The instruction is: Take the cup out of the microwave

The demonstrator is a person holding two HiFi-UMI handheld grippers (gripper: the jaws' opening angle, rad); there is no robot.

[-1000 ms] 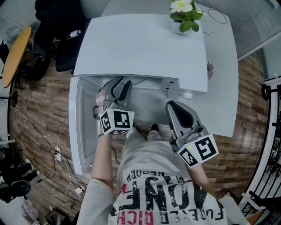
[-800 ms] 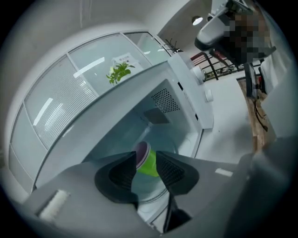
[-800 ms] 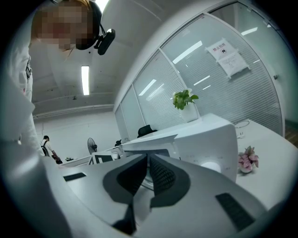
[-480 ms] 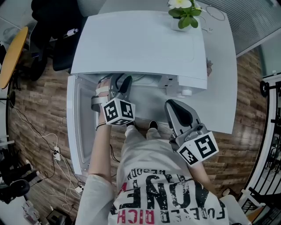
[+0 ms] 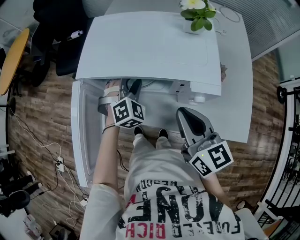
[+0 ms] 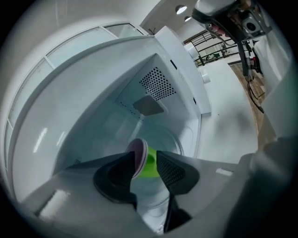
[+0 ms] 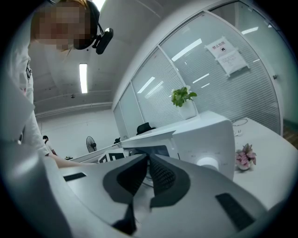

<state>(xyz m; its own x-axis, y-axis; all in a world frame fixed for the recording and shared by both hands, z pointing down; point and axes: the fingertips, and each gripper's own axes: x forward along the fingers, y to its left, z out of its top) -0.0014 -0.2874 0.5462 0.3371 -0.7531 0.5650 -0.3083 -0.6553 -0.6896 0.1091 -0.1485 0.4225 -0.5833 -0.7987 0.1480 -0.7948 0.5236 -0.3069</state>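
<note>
From above you can't see the cup at all. The white microwave (image 5: 150, 47) has its roof over the whole cavity, and the tips of the left gripper (image 5: 129, 88) go in under that front edge. The door (image 5: 86, 136) is swung wide open on the left side.

The left gripper view is the only one that shows the cup (image 6: 150, 162). It's inside the oven, over the glass turntable (image 6: 179, 139), right in the gap between the jaws of the left gripper (image 6: 145, 158). That claw is released: its jaws have just been opening and stand wide apart with the cup between them. I can't tell if a pad is brushing it. The left jaw covers part of the cup's pale end.

The cup itself is bright lime green with a flat, pale lilac-white disc on one end. Lid or bottom, honestly can't make it out. It looks tipped sideways, but the whole cavity looks tilted in that view too, so no call there.

The right gripper (image 5: 185, 115) hangs out in front of the microwave. In the right gripper view its jaws (image 7: 148, 160) are clenched together on nothing.

Counts: one cup, one microwave, two grippers, one potted plant (image 5: 199, 14) on top and one little pink flower bunch (image 7: 245, 155) on the table beside it.
</note>
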